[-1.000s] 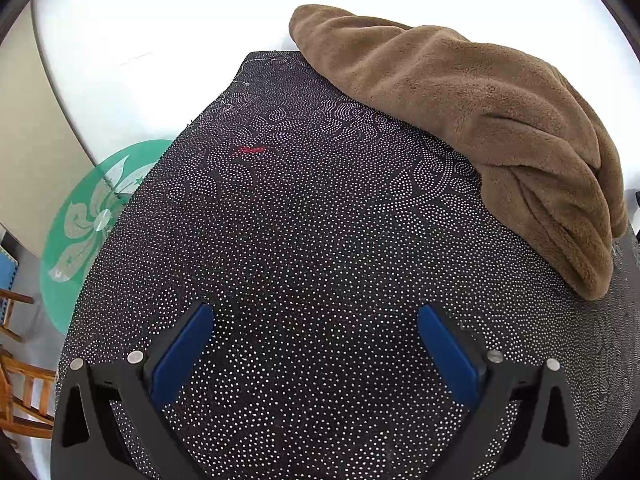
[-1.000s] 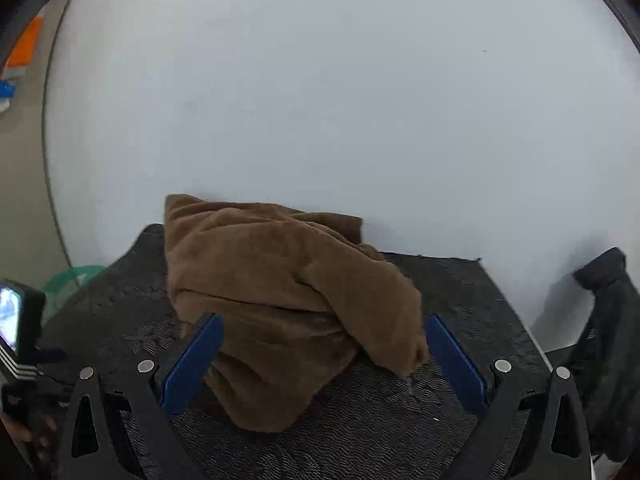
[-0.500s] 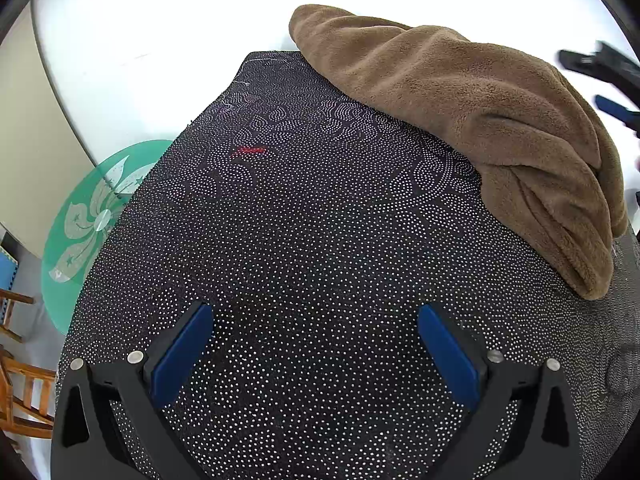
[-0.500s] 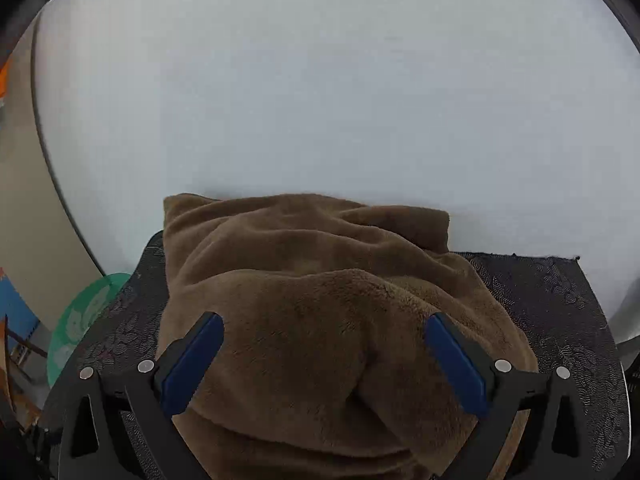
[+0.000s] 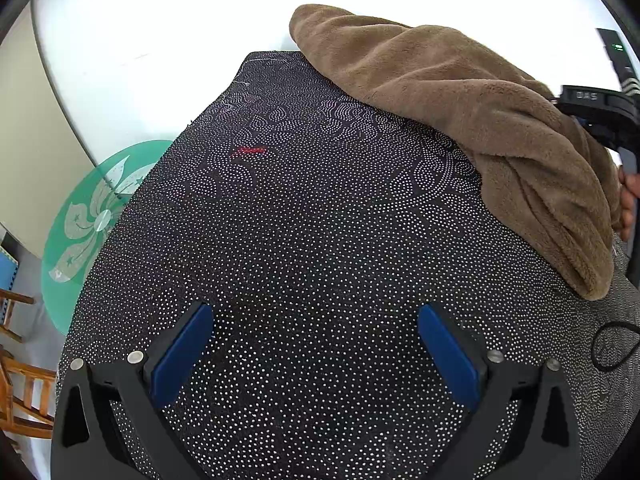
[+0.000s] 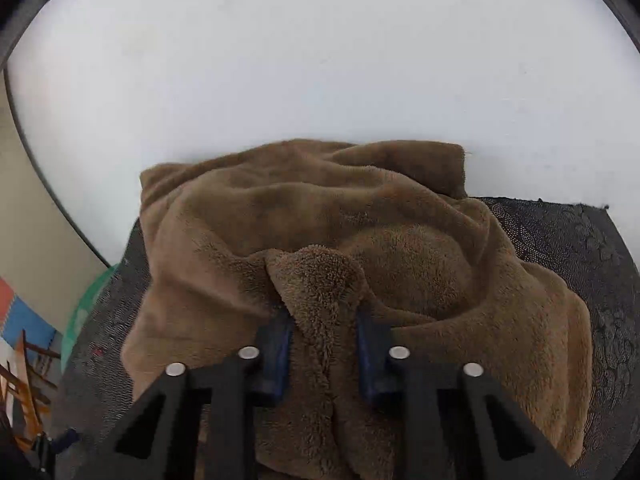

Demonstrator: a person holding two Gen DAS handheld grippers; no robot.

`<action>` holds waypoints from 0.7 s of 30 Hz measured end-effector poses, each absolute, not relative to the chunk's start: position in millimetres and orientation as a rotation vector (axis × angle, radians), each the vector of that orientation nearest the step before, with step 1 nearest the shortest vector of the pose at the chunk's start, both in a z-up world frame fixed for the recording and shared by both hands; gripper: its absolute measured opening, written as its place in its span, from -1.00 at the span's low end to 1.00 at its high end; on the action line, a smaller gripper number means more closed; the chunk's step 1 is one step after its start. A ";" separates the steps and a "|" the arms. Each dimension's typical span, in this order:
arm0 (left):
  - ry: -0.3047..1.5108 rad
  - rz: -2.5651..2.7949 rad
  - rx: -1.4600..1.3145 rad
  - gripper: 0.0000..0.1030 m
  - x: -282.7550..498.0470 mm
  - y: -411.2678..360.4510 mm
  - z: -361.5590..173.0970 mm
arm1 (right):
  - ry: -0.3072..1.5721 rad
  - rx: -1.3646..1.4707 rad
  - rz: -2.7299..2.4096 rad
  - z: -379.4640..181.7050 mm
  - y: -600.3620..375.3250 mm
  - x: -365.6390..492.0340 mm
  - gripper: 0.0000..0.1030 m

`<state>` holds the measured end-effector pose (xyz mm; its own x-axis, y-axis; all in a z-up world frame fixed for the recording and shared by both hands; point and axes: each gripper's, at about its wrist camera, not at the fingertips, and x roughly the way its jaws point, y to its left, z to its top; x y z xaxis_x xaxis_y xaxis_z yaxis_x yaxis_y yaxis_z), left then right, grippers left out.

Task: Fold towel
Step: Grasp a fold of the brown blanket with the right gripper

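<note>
Left wrist view: the left gripper [image 5: 314, 354] hovers over a black mat [image 5: 304, 240] covered in white dot patterns, its two blue-padded fingers [image 5: 182, 354] spread wide with nothing between them. Ahead and to its right, a crumpled brown towel [image 5: 472, 120] lies heaped on the mat's far right side, well apart from the fingers. At the right edge, partly cut off, the right gripper [image 5: 600, 116] reaches into the towel; white letters on its black body seem to read "DAS", though they are small and blurred. A hand [image 5: 626, 204] behind the towel is mostly hidden. A small red mark [image 5: 250, 151] on the mat, ahead and slightly left, is too blurred to read. Further left, a round green glass table [image 5: 92, 216] with a white flower emblem sits beyond the mat, beside wooden furniture [image 5: 20, 392] cut off by the frame.

Right wrist view: the right gripper [image 6: 325, 322] is nearly closed, its blue pads [image 6: 280, 344] pinching a raised fold of the towel [image 6: 320, 220] directly between them. The towel fills the space ahead, hiding most of the mat [image 6: 560, 240], which shows ahead on the right.
</note>
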<state>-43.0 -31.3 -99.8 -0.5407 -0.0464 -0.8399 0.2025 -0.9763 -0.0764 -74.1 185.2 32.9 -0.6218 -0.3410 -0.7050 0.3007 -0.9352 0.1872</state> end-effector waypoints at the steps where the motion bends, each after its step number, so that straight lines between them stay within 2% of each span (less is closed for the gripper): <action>1: 0.248 -2.627 1.426 0.99 -43.0 -31.4 -99.9 | -0.089 1.099 -2.544 37.1 188.1 -66.7 -0.55; 10: 0.249 -2.626 1.426 0.99 -42.8 -32.2 -100.2 | -0.126 0.944 -2.446 72.0 200.7 13.2 -0.58; 16: 0.250 -2.627 1.424 0.99 -42.8 -32.0 -100.2 | -0.116 0.958 -2.398 59.0 206.0 62.6 -0.58; 17: 0.250 -2.627 1.424 0.99 -42.9 -32.0 -100.3 | -0.114 0.961 -2.391 56.8 206.9 70.9 -0.62; 18: 0.250 -2.627 1.424 0.99 -43.0 -31.9 -100.4 | -0.113 0.963 -2.383 54.5 207.8 79.1 -0.84; 19: 0.250 -2.627 1.424 0.99 -43.0 -31.9 -100.4 | -0.111 0.965 -2.375 52.3 208.7 87.3 -0.91; 21: 0.251 -2.627 1.424 0.99 -43.1 -31.9 -100.5 | -0.108 0.970 -2.359 47.9 210.5 103.8 -0.92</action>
